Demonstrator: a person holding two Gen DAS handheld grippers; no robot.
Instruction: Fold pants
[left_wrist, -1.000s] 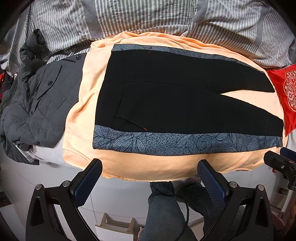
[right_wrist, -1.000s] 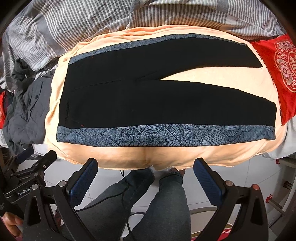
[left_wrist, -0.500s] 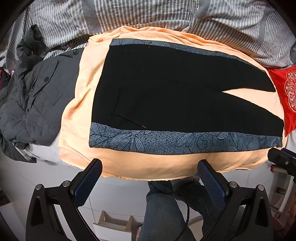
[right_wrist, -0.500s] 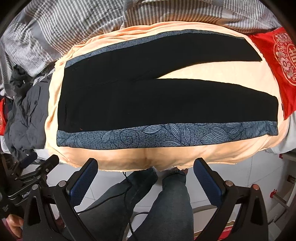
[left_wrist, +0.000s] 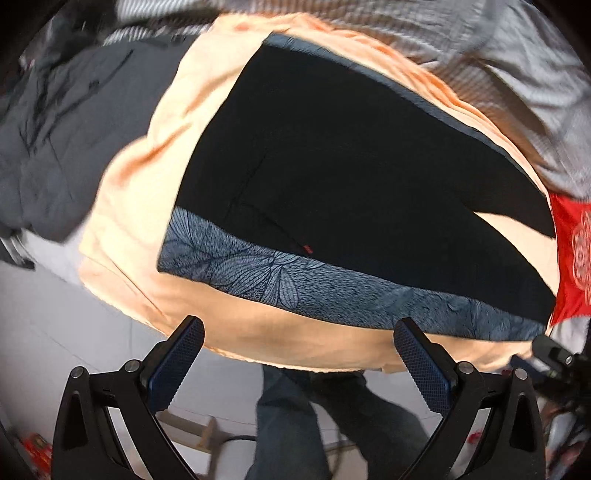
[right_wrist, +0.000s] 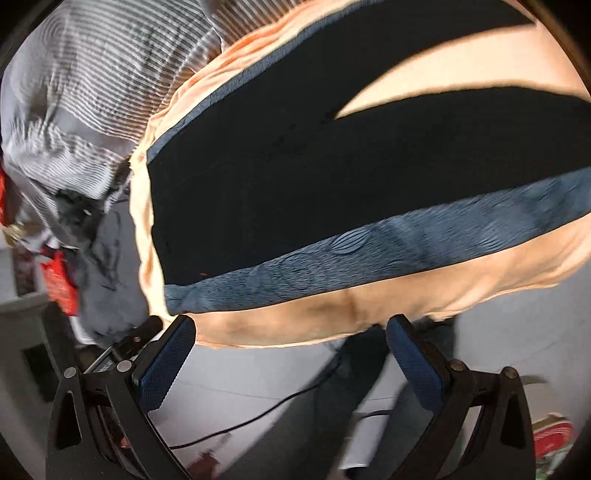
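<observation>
Pants lie flat on the orange sheet, legs spread toward 3 o'clock, exposing every edge for grasping. Left tongs and right tongs hover spread and empty at 6 o'clock.

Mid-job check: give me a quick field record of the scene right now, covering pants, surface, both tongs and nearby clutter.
pants: black pants with blue-grey leaf-print side bands, spread flat, legs apart, not yet folded
surface: peach sheet under the pants
left tongs: left tongs open, holding nothing, short of the near bed edge
right tongs: right tongs open, holding nothing, near the waist-end corner
clutter: dark grey jacket beside the waist end; striped bedding behind; red cloth by the leg ends
image quality: both views motion-blurred
</observation>
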